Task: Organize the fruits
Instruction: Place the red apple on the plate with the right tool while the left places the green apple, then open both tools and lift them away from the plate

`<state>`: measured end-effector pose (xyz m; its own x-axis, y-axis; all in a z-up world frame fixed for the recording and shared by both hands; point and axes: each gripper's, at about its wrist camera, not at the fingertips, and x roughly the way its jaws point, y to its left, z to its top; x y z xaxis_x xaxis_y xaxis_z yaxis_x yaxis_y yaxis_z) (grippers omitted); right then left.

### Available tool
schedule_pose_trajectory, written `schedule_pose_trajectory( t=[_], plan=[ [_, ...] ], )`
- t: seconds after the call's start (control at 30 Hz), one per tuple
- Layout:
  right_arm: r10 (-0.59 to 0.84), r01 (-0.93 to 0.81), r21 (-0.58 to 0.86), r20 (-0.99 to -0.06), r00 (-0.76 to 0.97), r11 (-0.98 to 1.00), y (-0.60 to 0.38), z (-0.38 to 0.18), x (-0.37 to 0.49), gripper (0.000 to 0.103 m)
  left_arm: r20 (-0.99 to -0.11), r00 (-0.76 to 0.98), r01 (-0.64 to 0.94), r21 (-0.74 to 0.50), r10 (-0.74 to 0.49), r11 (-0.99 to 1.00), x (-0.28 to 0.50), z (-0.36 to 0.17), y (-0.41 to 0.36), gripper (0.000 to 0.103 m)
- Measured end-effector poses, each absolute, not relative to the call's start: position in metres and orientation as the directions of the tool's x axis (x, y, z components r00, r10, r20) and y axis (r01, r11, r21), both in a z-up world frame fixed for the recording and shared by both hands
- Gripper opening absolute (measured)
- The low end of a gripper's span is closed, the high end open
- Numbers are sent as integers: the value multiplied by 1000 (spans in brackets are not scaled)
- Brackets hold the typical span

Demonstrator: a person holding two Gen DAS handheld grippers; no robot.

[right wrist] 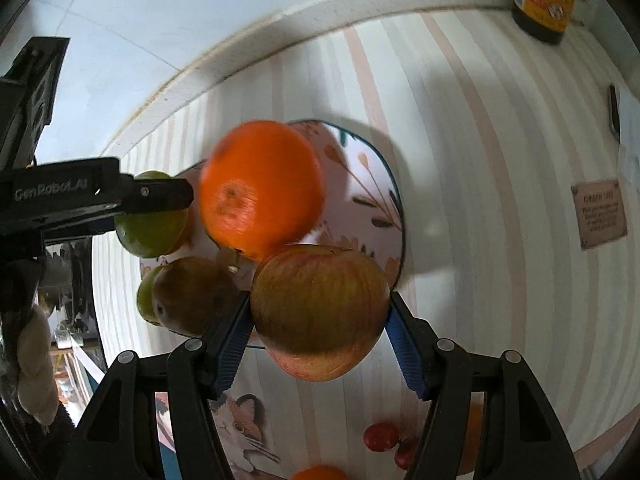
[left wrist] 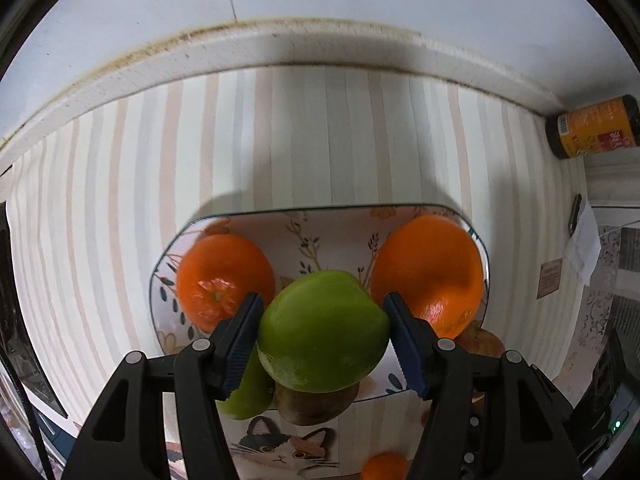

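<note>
My left gripper [left wrist: 322, 326] is shut on a green apple [left wrist: 322, 332] and holds it over the floral plate [left wrist: 320, 228]. The plate holds two oranges [left wrist: 224, 280] [left wrist: 430, 272], a brown kiwi [left wrist: 316, 404] and another green fruit [left wrist: 248, 392]. My right gripper [right wrist: 318, 316] is shut on a red-yellow apple [right wrist: 320, 312] at the plate's [right wrist: 372, 184] near edge, next to an orange [right wrist: 260, 184] and the kiwi [right wrist: 192, 292]. The left gripper with the green apple [right wrist: 150, 220] shows at the left of the right wrist view.
A striped tablecloth [left wrist: 120, 200] covers the table against a white wall ledge [left wrist: 280, 44]. A dark jar with a yellow label [left wrist: 592, 128] lies at the far right. Small red fruits [right wrist: 382, 438] and another orange [left wrist: 384, 466] lie on the cloth near me.
</note>
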<state>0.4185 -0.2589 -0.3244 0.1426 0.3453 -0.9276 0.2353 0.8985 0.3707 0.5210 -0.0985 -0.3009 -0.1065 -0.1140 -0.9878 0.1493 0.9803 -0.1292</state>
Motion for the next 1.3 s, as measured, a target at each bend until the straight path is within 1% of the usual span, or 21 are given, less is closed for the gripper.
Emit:
schedule_pose_trajectory(
  t=[0.07, 0.1, 0.13, 0.17, 0.2, 0.23, 0.37, 0.57, 0.8, 1.1, 1.3],
  plan=[
    [355, 244, 383, -922, 151, 891, -260, -327, 418, 69, -990, -102, 159, -112, -96, 981, 519, -302, -100, 60],
    [362, 250, 390, -920, 152, 886, -262, -327, 417, 70, -992, -95, 164, -101, -86, 981, 518, -301, -101, 65],
    [379, 254, 408, -912, 158, 877, -262, -327, 417, 75, -993, -82, 168, -96, -83, 981, 518, -299, -101, 76],
    [380, 253, 410, -911, 160, 876, -262, -324, 417, 81, -995, -65, 170, -89, -79, 981, 518, -297, -101, 82],
    [374, 250, 405, -913, 164, 879, -262, -322, 417, 84, -995, -45, 165, -99, -93, 981, 518, -294, -99, 92],
    [371, 247, 403, -913, 166, 881, -263, -318, 416, 91, -993, -39, 154, -116, -112, 981, 518, -291, -97, 92],
    [334, 236, 366, -928, 165, 900, -260, -309, 418, 95, -992, -3, 116, -129, -130, 985, 513, -279, -84, 92],
    [232, 198, 268, -954, 189, 943, -256, -287, 418, 95, -992, 60, 81, -105, -111, 991, 487, -264, -64, 92],
    [139, 132, 173, -963, 231, 976, -245, -260, 405, 95, -986, 161, 43, -40, -47, 998, 443, -244, -40, 92],
    [110, 88, 142, -948, 299, 986, -235, -218, 364, 95, -952, 306, 10, -1, -4, 1000, 388, -202, -18, 92],
    [104, 72, 139, -929, 356, 988, -229, -186, 335, 95, -926, 378, 8, -12, -14, 1000, 352, -170, -6, 92]
  ],
)
